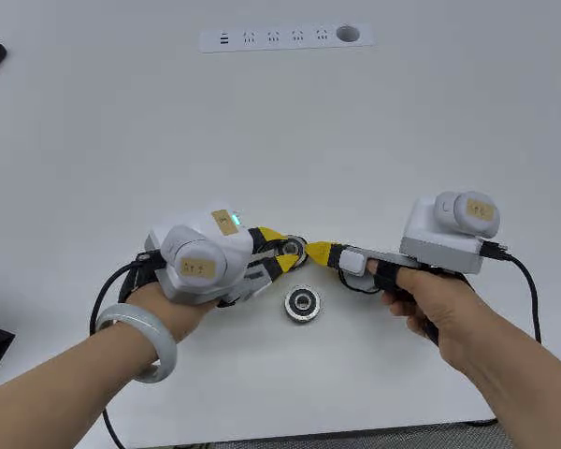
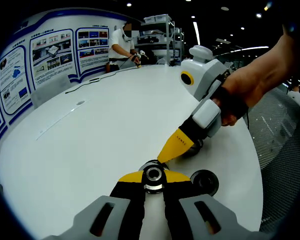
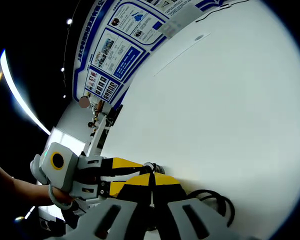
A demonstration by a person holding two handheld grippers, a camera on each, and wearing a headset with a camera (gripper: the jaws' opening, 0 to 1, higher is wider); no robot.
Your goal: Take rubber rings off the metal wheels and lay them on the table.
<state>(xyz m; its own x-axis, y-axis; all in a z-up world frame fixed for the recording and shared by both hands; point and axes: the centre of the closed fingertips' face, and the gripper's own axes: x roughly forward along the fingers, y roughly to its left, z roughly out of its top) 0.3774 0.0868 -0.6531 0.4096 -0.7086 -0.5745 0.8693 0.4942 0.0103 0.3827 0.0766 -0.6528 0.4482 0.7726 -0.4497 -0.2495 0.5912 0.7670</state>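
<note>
The left claw (image 1: 282,253) is clamped on a small metal wheel (image 1: 295,247), holding it by its faces just above the bench (image 1: 262,140); in the left gripper view the silver hub sits squarely between the yellow tips. The right claw (image 1: 320,251) meets it from the other side with its jaws drawn together and its point at the wheel's rim. Whether it pinches the black rubber ring there I cannot tell, as the contact is too small to read. The ring is likely light, soft and stretchy and grips the metal by friction. The place to take it is probably its outer edge, peeled sideways over the rim while the stiff, heavier wheel is held by the hub. It may snap back or flick away when it comes free. Thin black loops (image 3: 212,192), which look like loose rubber rings, lie flat on the bench just beside the right claw. A second wheel (image 1: 302,303) rests near both claws with a dark band round it, so it probably still wears its ring. Nothing is boxed or trayed; all of it lies on the bare bench. A power strip (image 1: 285,37) lies at the far edge.
</note>
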